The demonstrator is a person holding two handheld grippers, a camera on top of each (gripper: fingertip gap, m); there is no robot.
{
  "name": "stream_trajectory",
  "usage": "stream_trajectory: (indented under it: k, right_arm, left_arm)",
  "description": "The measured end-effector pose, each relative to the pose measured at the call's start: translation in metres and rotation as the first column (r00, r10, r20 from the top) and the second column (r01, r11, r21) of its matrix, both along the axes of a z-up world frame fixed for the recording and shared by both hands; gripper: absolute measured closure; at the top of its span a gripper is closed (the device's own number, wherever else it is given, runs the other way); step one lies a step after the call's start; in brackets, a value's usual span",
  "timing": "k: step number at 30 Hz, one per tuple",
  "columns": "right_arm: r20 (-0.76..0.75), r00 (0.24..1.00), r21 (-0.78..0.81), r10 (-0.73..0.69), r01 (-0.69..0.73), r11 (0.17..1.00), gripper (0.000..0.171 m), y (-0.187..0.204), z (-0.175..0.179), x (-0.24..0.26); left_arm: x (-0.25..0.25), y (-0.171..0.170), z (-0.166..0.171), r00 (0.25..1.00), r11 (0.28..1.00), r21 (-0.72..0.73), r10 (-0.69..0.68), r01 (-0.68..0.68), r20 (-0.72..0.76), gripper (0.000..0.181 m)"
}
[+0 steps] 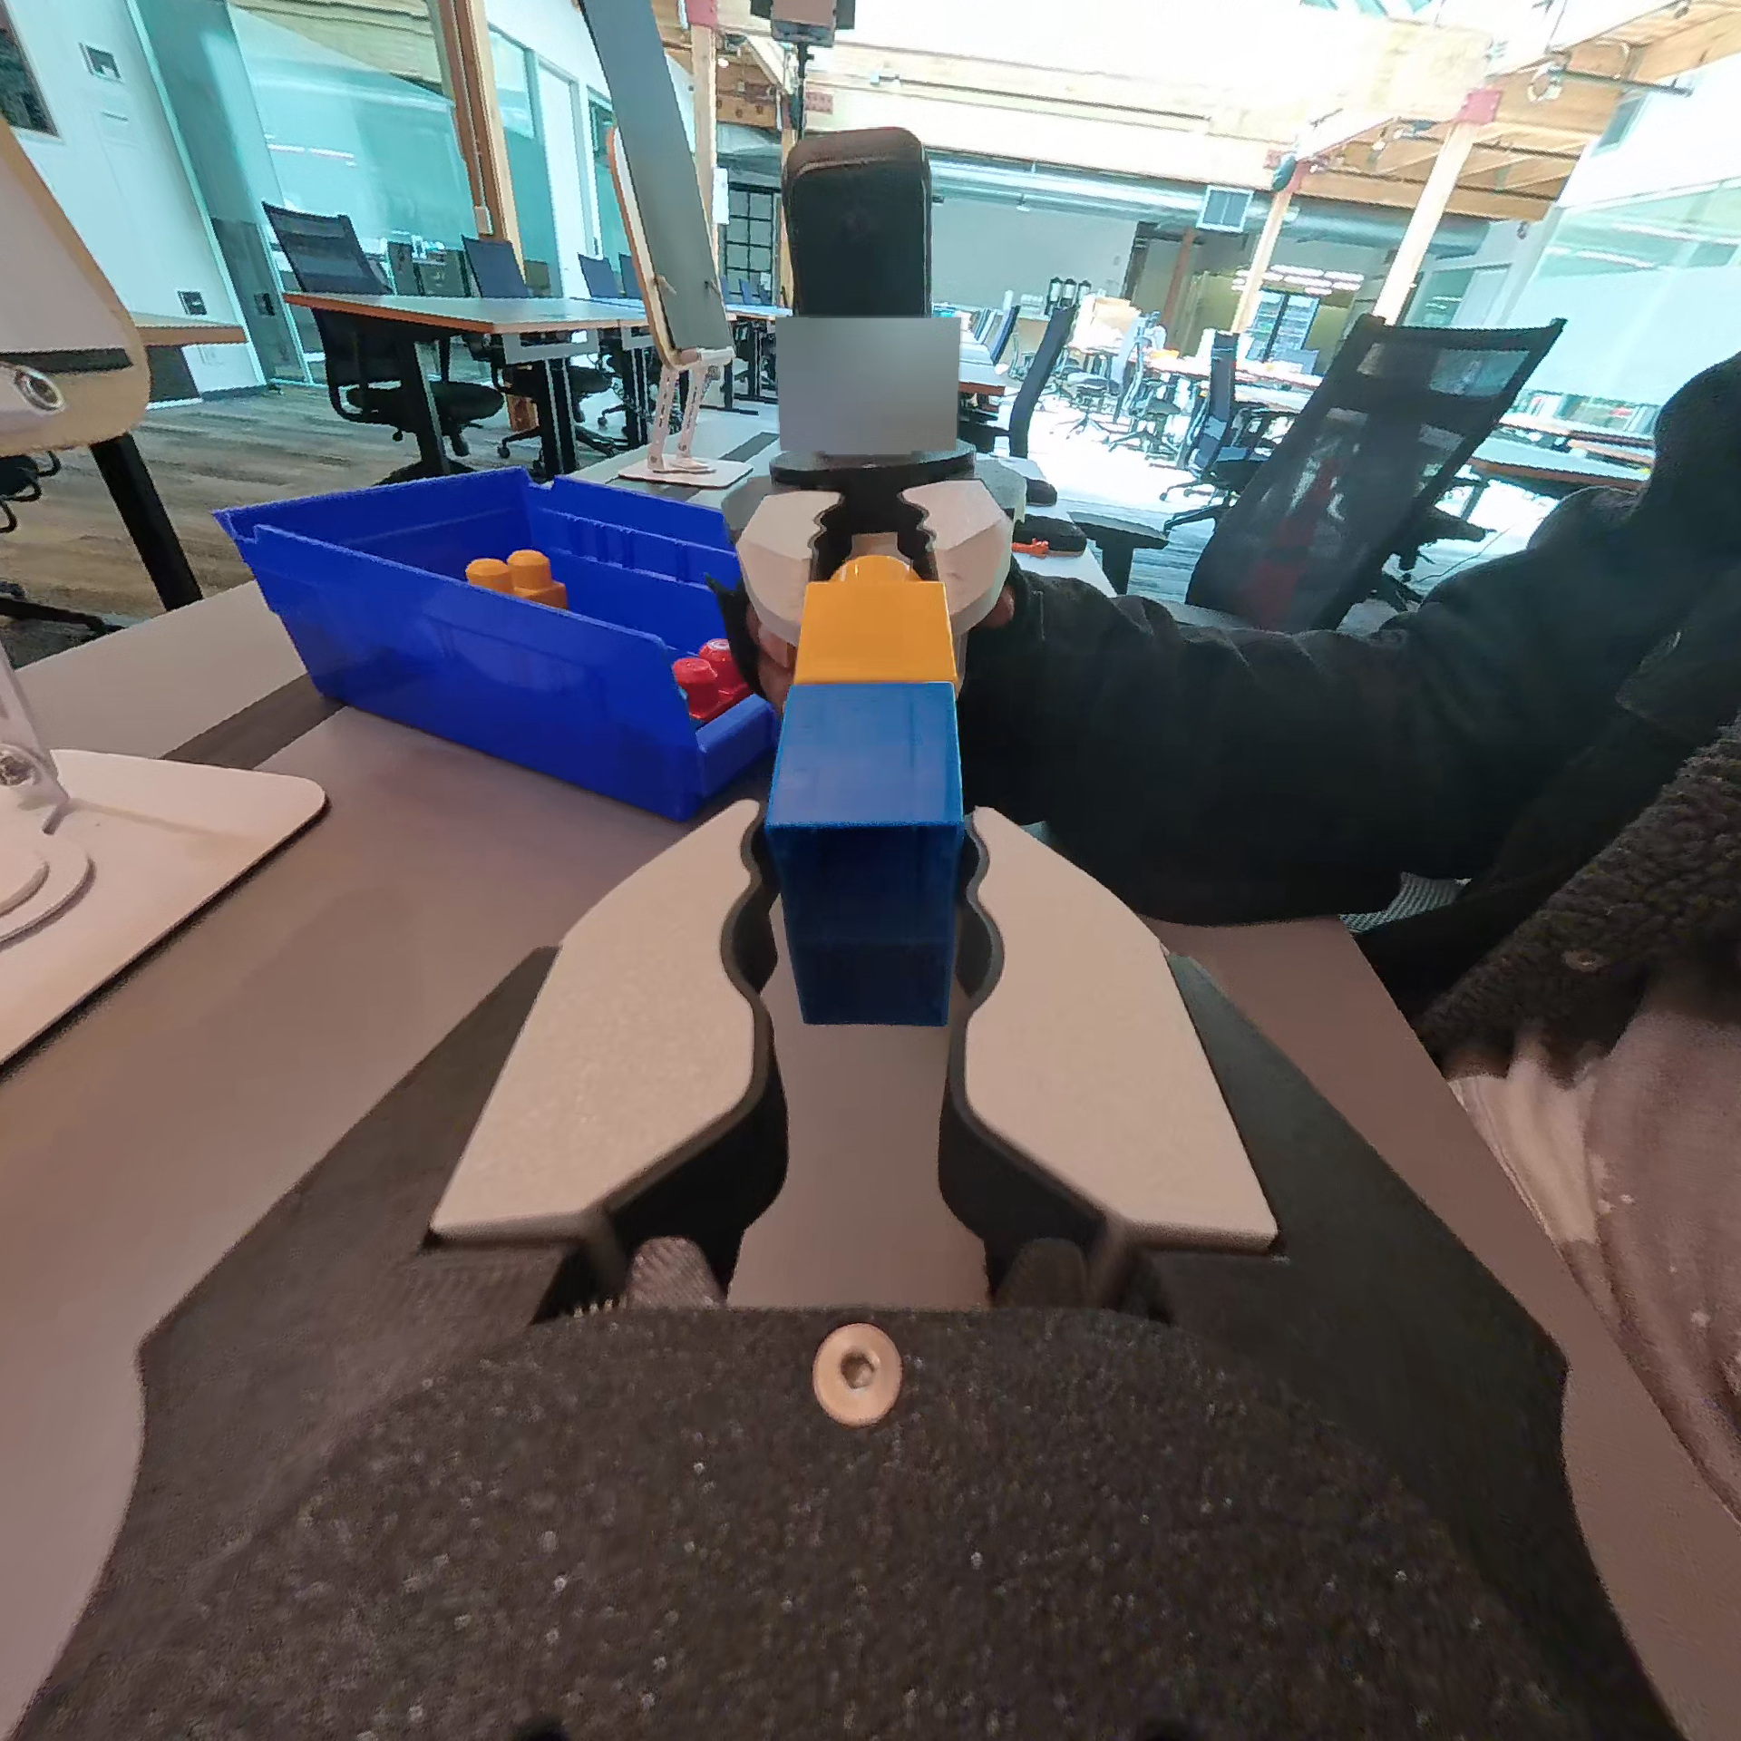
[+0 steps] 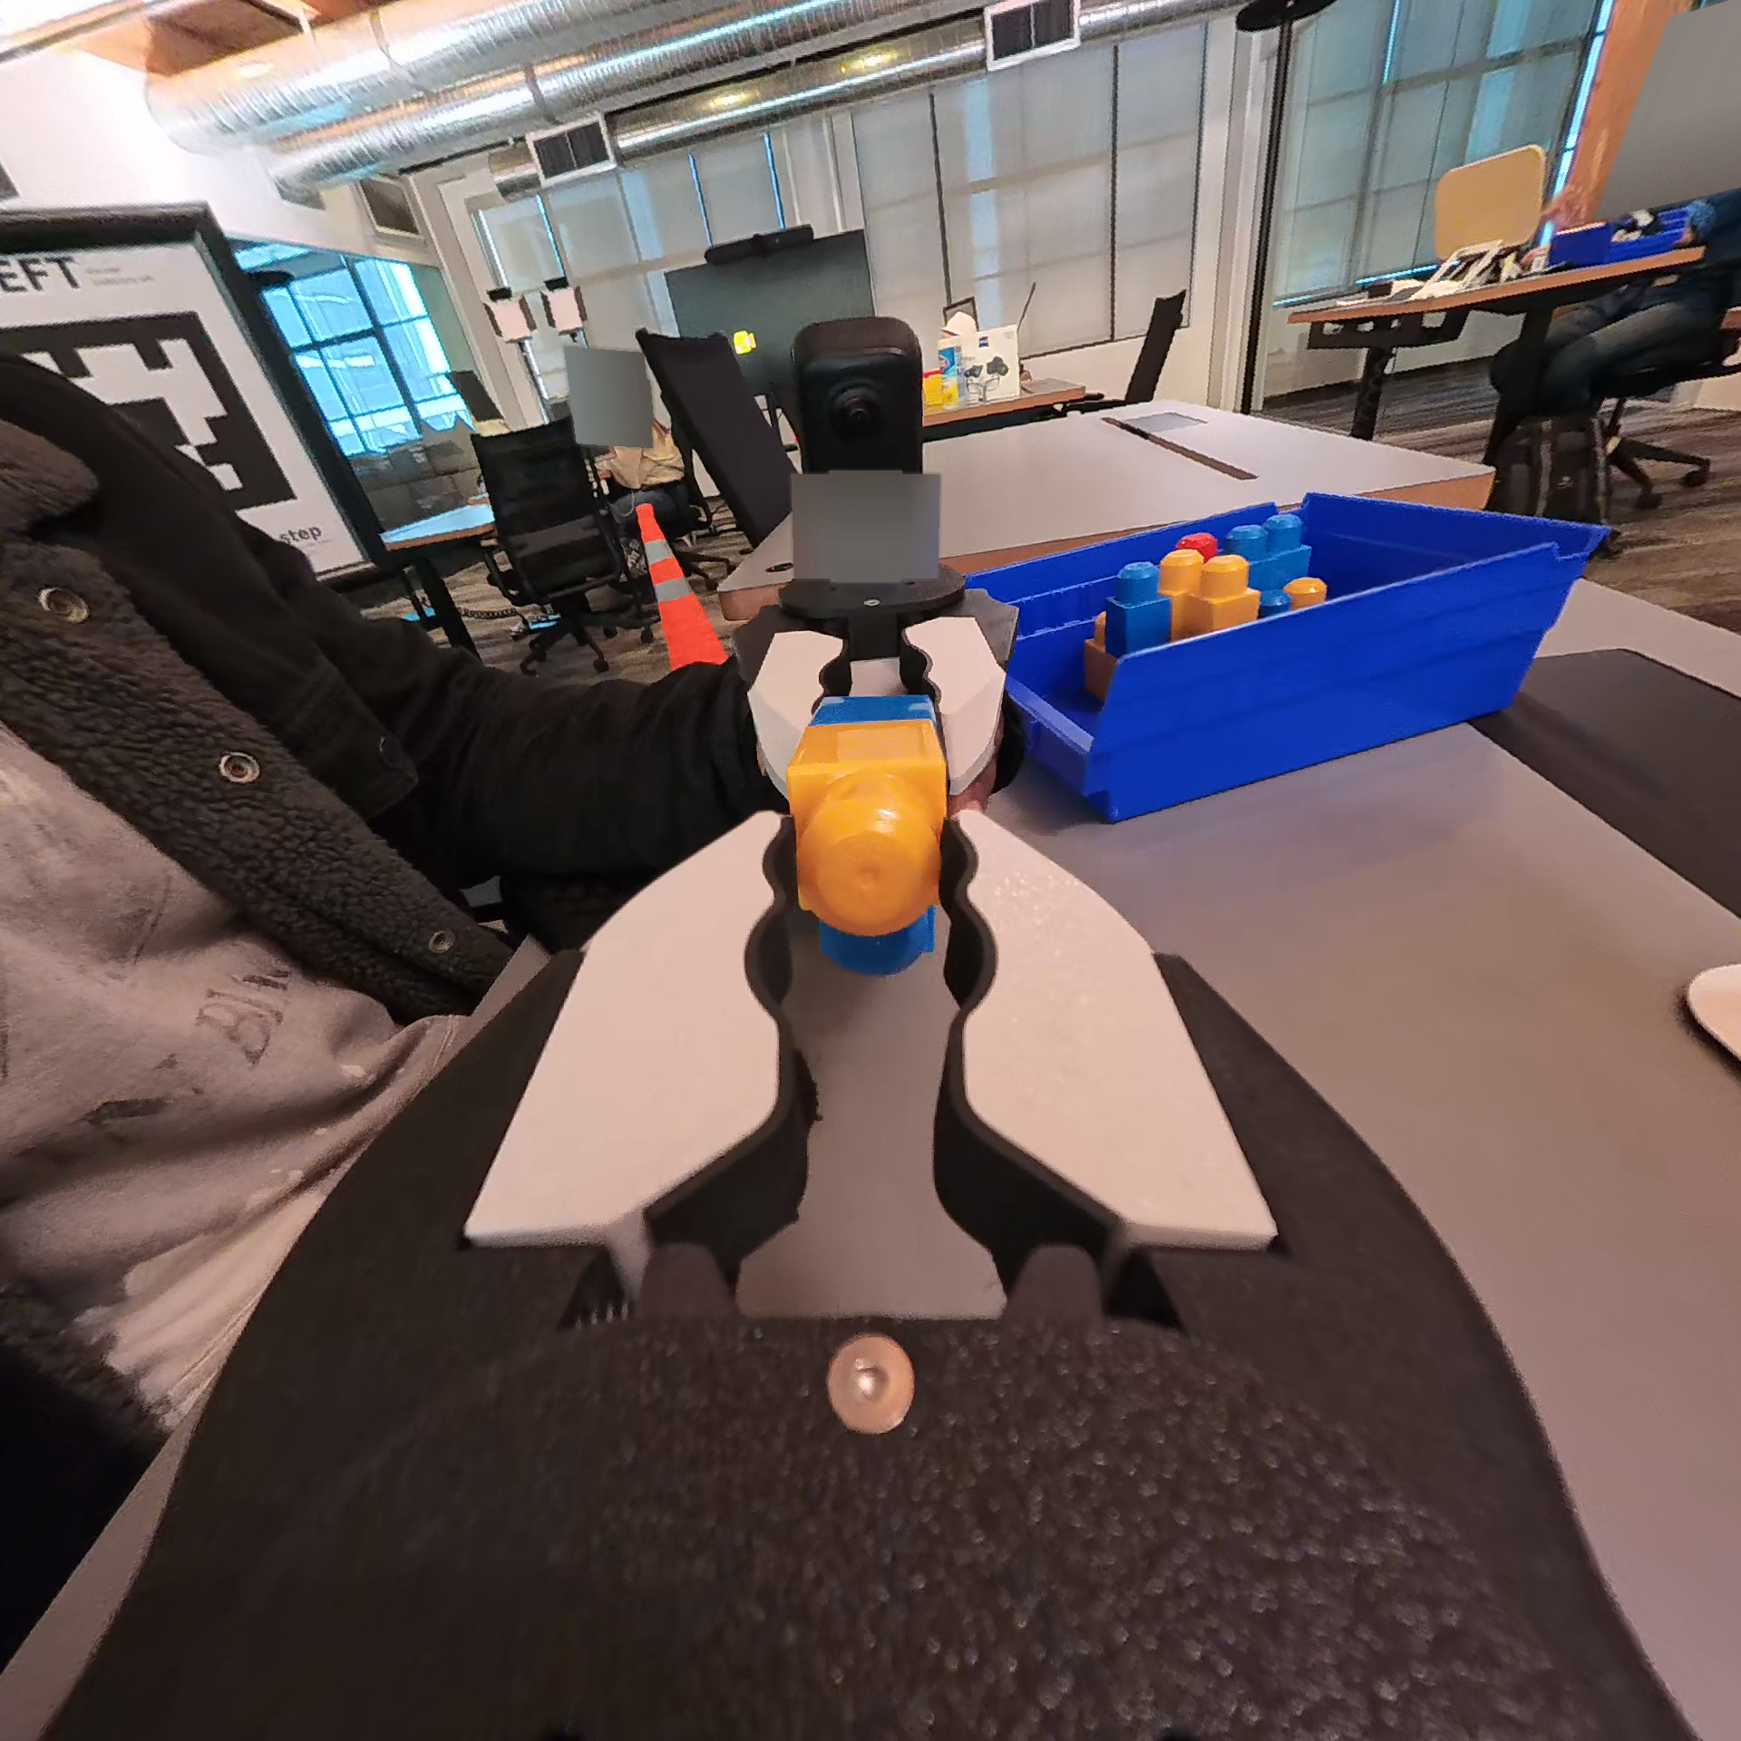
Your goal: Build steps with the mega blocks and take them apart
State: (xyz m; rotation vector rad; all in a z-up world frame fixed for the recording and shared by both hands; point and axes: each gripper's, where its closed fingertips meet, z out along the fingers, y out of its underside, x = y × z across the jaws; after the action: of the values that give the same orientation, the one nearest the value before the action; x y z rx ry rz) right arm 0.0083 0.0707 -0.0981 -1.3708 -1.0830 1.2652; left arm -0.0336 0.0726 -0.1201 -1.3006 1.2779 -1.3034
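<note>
Two handheld grippers faced each other above a grey table [image 1: 377, 942], sharing a joined pair of mega blocks between them. The left gripper [image 1: 865, 886] pinched the blue block [image 1: 867, 848] by its sides, its hollow underside turned toward that gripper's camera. The right gripper [image 2: 867, 876] was closed on the orange block [image 2: 867, 820], whose round stud pointed back at its own lens. In the left wrist view the orange block [image 1: 874, 631] sat pressed against the blue one's far end, with the right gripper [image 1: 871, 565] clamped around it.

Each tool held a separate block of the pair, a hold that appeared suited either to pressing them together or to pulling them apart; which step was under way could not be told.

A blue plastic bin [image 2: 1319, 697] stood on the table beside the work, holding more blue, orange and red blocks [image 2: 1215, 584], apparently the stock for the steps. No staircase stood on the table in either view.
</note>
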Motion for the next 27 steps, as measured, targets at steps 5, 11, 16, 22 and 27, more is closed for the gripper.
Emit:
stream_trajectory:
  k: [5,11,16,22,27]
  right_arm:
    - [0.028,1.0,0.031,-0.004,0.004,0.999,0.142,-0.004,0.006,0.003]
    - [-0.054,0.986,0.095,-0.156,0.161,0.982,0.142,0.002,0.042,0.061]
    - [0.009,0.97,0.123,-0.244,0.241,0.963,0.142,0.003,0.054,0.092]
    - [0.311,0.874,0.179,-0.374,0.333,0.926,0.142,0.025,0.055,0.135]
    - [0.679,0.611,0.205,-0.407,0.375,0.904,0.142,0.051,0.034,0.192]
  left_arm:
    - [0.002,-0.004,0.005,1.0,1.0,0.01,-0.012,0.012,0.016,0.145]
    - [-0.024,0.012,0.031,0.99,0.999,-0.013,0.044,-0.042,0.134,0.146]
    - [-0.024,0.015,0.031,0.988,0.998,-0.01,0.067,-0.066,0.141,0.146]
    - [-0.026,0.037,0.032,0.965,0.977,-0.008,0.211,-0.213,0.154,0.145]
    - [-0.034,0.053,0.037,0.929,0.946,-0.012,0.319,-0.323,0.188,0.145]
